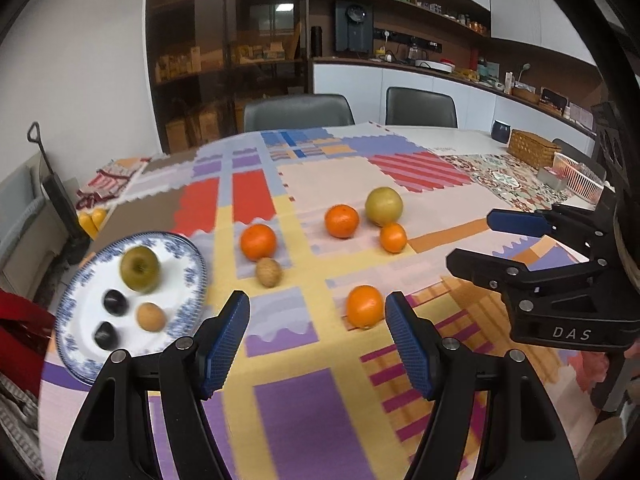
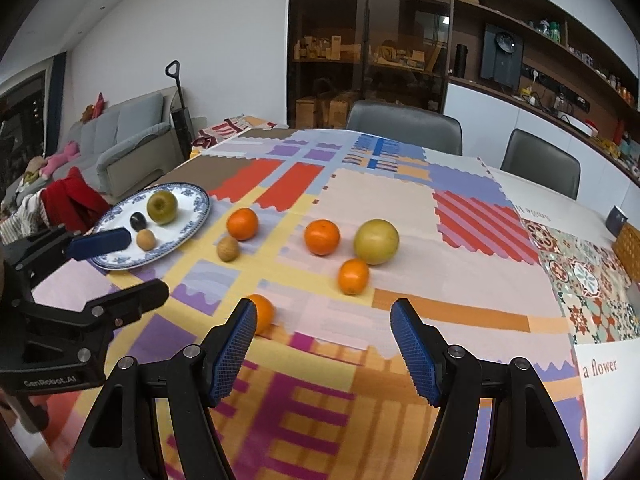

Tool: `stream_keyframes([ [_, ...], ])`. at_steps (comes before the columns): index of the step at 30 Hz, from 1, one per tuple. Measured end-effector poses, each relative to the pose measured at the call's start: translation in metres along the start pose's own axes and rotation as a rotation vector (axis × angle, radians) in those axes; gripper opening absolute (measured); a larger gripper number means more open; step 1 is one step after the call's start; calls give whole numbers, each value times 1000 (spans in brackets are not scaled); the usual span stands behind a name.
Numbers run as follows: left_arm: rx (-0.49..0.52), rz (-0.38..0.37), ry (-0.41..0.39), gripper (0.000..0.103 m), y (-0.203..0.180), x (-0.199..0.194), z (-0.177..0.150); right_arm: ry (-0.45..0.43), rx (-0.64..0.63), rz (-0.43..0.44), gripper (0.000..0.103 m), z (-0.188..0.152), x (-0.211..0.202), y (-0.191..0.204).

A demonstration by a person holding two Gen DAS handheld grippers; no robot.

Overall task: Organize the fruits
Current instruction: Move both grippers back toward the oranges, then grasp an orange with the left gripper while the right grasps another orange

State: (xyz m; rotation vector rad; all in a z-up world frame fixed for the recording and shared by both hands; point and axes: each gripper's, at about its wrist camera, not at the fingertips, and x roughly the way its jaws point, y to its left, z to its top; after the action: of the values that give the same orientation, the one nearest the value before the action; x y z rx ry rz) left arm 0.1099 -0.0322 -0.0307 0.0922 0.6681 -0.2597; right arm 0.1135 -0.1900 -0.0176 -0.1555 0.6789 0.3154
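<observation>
Left gripper [image 1: 318, 322] jaws apart, empty, hanging low over the counter [image 1: 296, 420]; ribbed blue pads, black plastic arms. Nearest orange [image 1: 364, 306] lies just ahead and slightly right of centre between the left jaws, close against the inner side of the right-hand pad, apparently not touching. Round, so no long axis to line up on; any approach angle should serve. Right gripper [image 2: 323, 326] jaws also apart and empty; in its view the same orange [image 2: 262, 312] sits off to the left, partly hidden behind the left-hand pad. Judgement: left gripper is the nearer and better aligned; a small shift right and forward would centre the fruit. Skin looks dimpled and glossy, firm enough to grip, may roll on the patchwork cloth. Farther out: tan wrinkled nut-like fruit [image 1: 269, 272], then three more oranges [image 1: 258, 242] [image 1: 341, 221] [image 1: 393, 237] and a large yellow-green pear-like fruit [image 1: 383, 205], smooth. Off to the left, blue-patterned china plate [image 1: 72, 304], already carrying a green apple [image 1: 140, 269], two dark plums [image 1: 115, 302] and a small brown fruit [image 1: 151, 317]. Plate is blurred in the left view.
</observation>
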Motion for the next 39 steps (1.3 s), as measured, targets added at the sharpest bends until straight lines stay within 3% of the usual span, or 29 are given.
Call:
stream_keyframes([
  [13,5,-26,96,65,-23,49,2,72,27,65,69,3,48,-34],
  [26,0,-58,168,48,-26,79,-2,143,55,95,49,7,100,-39],
  [32,-32,-108,191,32,-20,87,0,171,82,94,40,8,117,-42],
  [39,-43,-104,184,32,-16,85,2,184,69,89,33,12,127,-39],
])
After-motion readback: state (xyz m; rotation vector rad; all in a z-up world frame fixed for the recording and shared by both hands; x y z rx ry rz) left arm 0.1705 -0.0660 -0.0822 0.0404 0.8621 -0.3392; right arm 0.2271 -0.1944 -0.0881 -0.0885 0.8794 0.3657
